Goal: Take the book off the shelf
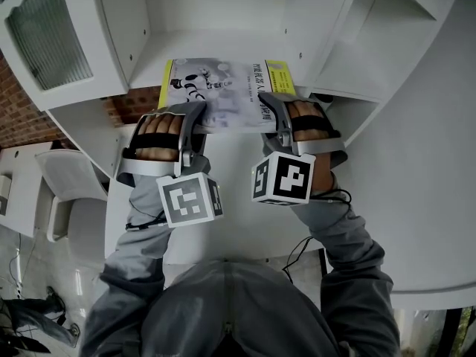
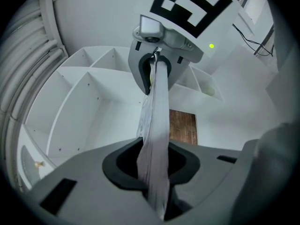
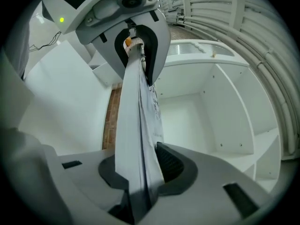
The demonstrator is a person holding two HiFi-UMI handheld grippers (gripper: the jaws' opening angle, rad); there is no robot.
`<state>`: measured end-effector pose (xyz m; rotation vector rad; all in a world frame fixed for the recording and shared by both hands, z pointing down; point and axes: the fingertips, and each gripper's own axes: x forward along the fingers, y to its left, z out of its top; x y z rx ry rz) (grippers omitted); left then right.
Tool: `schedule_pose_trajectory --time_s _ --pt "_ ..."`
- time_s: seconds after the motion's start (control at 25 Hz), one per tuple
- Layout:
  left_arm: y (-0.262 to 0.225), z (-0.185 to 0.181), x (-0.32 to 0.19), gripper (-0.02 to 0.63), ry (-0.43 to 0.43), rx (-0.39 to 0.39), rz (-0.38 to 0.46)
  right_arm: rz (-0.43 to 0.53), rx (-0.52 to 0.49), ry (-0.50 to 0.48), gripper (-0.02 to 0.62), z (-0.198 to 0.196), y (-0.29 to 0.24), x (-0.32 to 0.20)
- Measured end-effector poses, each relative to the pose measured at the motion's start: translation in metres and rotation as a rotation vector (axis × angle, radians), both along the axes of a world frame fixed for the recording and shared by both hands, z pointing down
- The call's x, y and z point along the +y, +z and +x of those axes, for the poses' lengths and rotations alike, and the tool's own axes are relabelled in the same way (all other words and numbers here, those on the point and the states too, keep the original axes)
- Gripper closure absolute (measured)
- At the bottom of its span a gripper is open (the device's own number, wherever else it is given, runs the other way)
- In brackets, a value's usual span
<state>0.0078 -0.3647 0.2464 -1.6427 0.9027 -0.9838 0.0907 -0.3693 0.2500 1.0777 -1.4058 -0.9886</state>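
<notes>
Book (image 1: 223, 94) gripped at near edge by left hand-held gripper (image 1: 196, 116) and right hand-held gripper (image 1: 271, 110); far edge toward shelf compartment (image 1: 186, 47) ahead.

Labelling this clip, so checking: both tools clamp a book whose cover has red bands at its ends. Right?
Not quite: the bands on the book are yellow, not red; the head view shows it. The left tool and right tool both do clamp it.
</notes>
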Motion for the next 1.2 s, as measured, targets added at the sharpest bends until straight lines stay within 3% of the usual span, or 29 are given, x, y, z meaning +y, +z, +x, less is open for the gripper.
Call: schedule_pose_trajectory --time_s 0.64,0.88,1.2 --pt "-0.019 -0.005 0.010 0.522 0.038 0.002 0.033 0.006 0.003 -0.002 0.509 -0.006 -0.013 0.016" --pt "-0.032 -0.005 0.035 0.525 0.065 0.006 0.094 0.022 -0.062 0.002 0.512 -0.008 -0.018 0.039" --pt "0.026 -0.001 0.047 0.529 0.088 -0.012 -0.038 -0.072 -0.061 0.000 0.512 -0.004 0.038 0.052"
